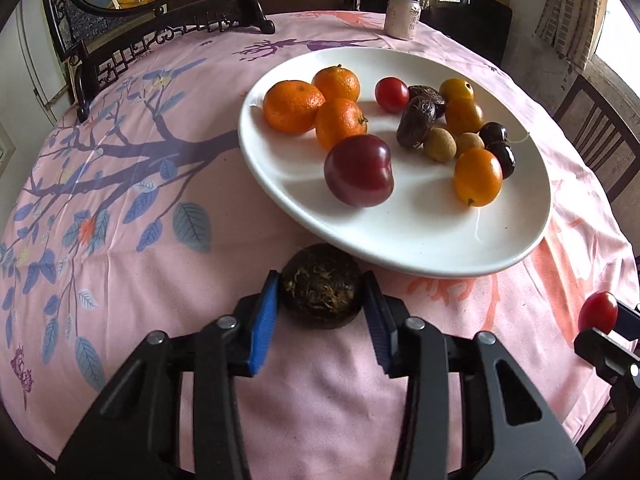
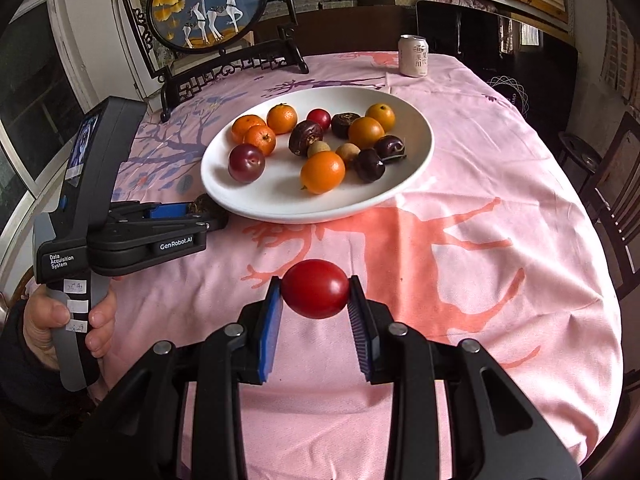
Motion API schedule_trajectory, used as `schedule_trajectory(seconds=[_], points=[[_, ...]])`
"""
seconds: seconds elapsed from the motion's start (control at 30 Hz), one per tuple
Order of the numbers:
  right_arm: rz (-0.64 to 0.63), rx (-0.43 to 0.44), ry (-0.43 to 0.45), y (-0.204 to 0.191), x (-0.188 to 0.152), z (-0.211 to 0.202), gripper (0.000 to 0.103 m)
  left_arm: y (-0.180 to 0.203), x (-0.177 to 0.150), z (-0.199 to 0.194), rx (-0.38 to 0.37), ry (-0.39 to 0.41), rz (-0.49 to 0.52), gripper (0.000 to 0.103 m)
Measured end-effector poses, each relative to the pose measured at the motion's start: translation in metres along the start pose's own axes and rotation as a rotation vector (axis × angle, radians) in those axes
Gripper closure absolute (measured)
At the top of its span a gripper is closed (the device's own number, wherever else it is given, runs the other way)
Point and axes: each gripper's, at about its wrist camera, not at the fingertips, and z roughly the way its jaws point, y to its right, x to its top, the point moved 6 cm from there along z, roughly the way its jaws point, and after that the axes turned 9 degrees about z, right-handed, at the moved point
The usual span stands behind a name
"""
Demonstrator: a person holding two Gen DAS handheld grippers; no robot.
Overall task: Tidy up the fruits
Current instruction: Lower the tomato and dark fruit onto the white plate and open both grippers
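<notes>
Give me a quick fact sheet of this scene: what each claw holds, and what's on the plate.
left gripper: shut on a dark round dried fruit, beside the plate rim
right gripper: shut on a glossy red cherry tomato
white oval ceramic plate: mandarins, plum, kumquats, dates, longans
surface: pink printed tablecloth
background: pale drink can

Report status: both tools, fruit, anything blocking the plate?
Left tool shut on dark dried fruit at plate rim. Right tool shut on red tomato, short of plate. Path clear.
</notes>
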Motion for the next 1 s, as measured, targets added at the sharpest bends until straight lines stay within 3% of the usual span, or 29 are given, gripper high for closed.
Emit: schedule_trajectory(seconds=[0.33, 0.47, 0.6, 0.73, 0.83, 1.0], points=[[-0.001, 0.003, 0.004, -0.006, 0.002, 0.000, 0.070, 0.009, -0.014, -0.060, -0.101, 0.089, -0.011, 0.061], [-0.003, -0.002, 0.009, -0.006, 0.005, 0.001, 0.070, 0.014, -0.006, -0.077, -0.131, 0.116, 0.013, 0.061], [-0.023, -0.009, 0.007, -0.006, 0.015, 0.002, 0.070, 0.014, 0.015, -0.082, -0.115, 0.123, 0.046, 0.061], [-0.058, -0.011, 0.059, -0.009, 0.053, 0.007, 0.070, 0.008, 0.061, -0.065, -0.079, 0.117, 0.059, 0.061], [-0.053, -0.035, 0.083, -0.007, 0.086, 0.027, 0.070, 0.008, 0.096, -0.032, -0.092, 0.068, 0.029, 0.061], [-0.023, -0.075, 0.046, 0.008, 0.114, 0.069, 0.070, 0.015, 0.125, 0.008, -0.088, 0.024, 0.008, 0.061]])
